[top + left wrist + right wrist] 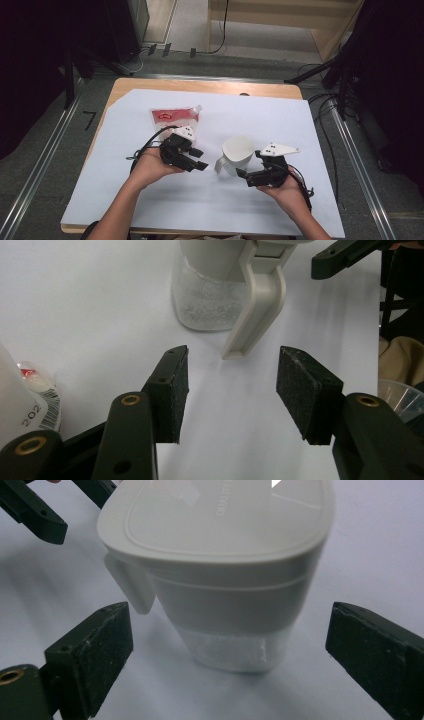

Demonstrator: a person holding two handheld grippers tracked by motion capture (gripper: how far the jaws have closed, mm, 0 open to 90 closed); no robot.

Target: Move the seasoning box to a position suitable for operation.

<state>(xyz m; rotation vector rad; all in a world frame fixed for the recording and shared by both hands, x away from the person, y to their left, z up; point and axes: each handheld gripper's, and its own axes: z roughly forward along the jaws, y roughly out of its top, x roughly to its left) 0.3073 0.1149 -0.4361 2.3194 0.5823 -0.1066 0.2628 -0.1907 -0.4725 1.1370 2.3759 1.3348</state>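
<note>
A white lidded pitcher (236,154) with a clear base stands upright on the white sheet (280,120), its handle (219,165) turned toward the near left. In the left gripper view my left gripper (232,385) is open, and the pitcher's handle (257,305) hangs just ahead of its jaws, apart from them. My left gripper (200,159) sits left of the pitcher in the high view. My right gripper (245,178) is open at the pitcher's near right; its pads (95,655) stand either side of the pitcher (220,570) without touching.
A red-and-white spouted pouch (172,119) lies flat behind the left hand, and its edge (30,395) shows beside the left jaw. The wooden table's edge (210,86) runs beyond the sheet. Cables and dark stands line the floor on both sides.
</note>
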